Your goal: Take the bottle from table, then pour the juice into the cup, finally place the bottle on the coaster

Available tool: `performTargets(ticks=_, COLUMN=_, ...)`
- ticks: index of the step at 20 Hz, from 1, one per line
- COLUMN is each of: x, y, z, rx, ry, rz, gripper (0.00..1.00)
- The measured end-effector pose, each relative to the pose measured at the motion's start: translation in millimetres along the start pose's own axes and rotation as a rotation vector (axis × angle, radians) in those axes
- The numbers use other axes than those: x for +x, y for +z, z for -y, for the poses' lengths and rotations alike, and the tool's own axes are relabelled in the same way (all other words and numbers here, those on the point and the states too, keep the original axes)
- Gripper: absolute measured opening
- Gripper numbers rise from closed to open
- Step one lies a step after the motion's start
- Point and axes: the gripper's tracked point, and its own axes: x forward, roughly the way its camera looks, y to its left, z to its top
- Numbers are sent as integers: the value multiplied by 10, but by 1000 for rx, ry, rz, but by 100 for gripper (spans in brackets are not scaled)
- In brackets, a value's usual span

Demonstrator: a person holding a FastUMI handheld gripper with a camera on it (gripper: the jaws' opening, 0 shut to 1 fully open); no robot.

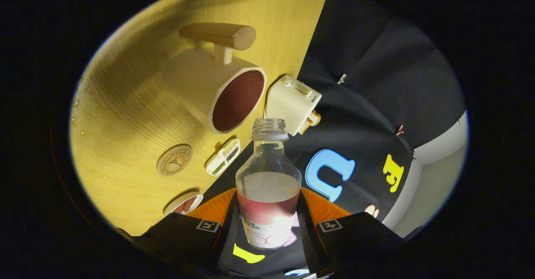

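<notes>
**A:** Your bottle point(268, 187) sits at the lower middle of the frame, right between the fingers of your gripper point(267, 224). The jaws are clamped on its lower body, one on each side. The cap is off, the neck open.

**B:** And the juice?

**A:** Some reddish juice is left in the lower part, with a pale level above it. The whole scene is rolled over, so you hold the bottle tipped, its mouth aimed toward the cup point(217, 91) in the upper middle.

**B:** So I'm pouring?

**A:** I'd judge you're in the pouring step or at its end. The cup, with its wooden handle point(219, 36), already shows a dark reddish fill up to near the rim. I can't make out a stream from the mouth.

**B:** What comes next?

**A:** Level the bottle first, so nothing drips on the table point(125, 103), which already has droplets at its left side. Then carry it to the coaster point(174, 160), the round wooden disc at the left of the bottle, below the cup. Set it down upright and centred before you let go.

**B:** Anything in the way?

**A:** A small divided tray point(223, 157) lies just beside the coaster, and a toaster point(292, 103) sits right of the cup. Keep clear of both.
</notes>
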Motion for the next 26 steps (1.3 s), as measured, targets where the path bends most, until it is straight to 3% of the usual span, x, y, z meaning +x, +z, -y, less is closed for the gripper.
performTargets(ticks=8, x=-139, y=-107, z=-191, rx=530, ry=40, rz=-89, gripper=70)
performTargets(ticks=16, x=-290, y=199, z=-298, rx=1141, ry=40, rz=-13, gripper=71)
performTargets(ticks=21, x=-245, y=152, z=-354, rx=1485, ry=68, rz=-41, gripper=71)
performTargets(ticks=26, x=-45, y=96, z=-163, rx=1887, ry=80, rz=28, gripper=71)
